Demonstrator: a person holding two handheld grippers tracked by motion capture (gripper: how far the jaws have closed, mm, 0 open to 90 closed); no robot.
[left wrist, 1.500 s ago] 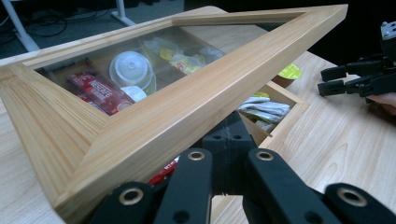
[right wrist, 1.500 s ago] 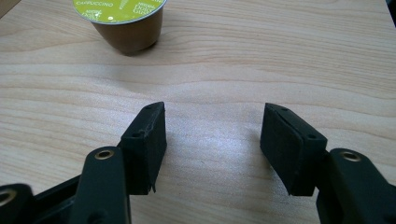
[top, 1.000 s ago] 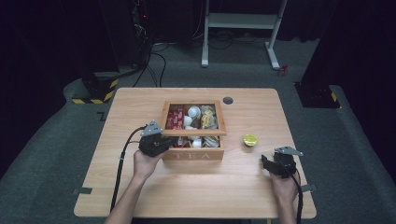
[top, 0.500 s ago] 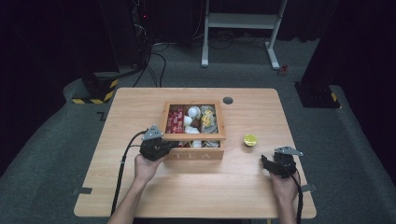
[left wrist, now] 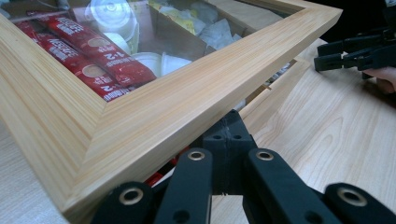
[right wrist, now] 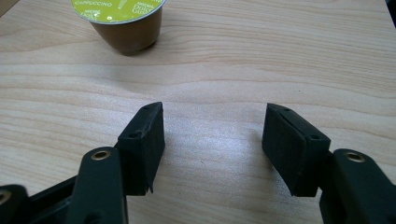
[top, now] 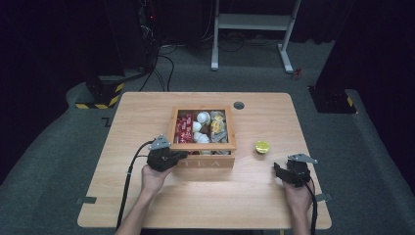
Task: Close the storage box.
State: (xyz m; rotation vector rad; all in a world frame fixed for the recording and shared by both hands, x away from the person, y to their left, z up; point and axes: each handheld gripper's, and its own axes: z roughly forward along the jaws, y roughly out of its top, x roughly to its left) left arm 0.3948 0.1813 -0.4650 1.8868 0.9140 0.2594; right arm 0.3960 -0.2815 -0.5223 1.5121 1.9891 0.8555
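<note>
Left gripper [top: 182, 155] is clamped shut under the glazed lid [left wrist: 196, 100] of the tea box [top: 208, 161]. Its long axis is laid across the table, and the lid is tilted up. Right gripper [right wrist: 212, 140] is held open, empty.

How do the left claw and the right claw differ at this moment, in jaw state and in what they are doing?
The left claw is shut, its jaws under the raised front edge of the tea box lid; the right claw is open with nothing between its jaws. The left claw sits against the wooden box; the right claw rests over bare table, short of the green-topped capsule. Both are black two-jaw claws, each held in a hand.
</note>
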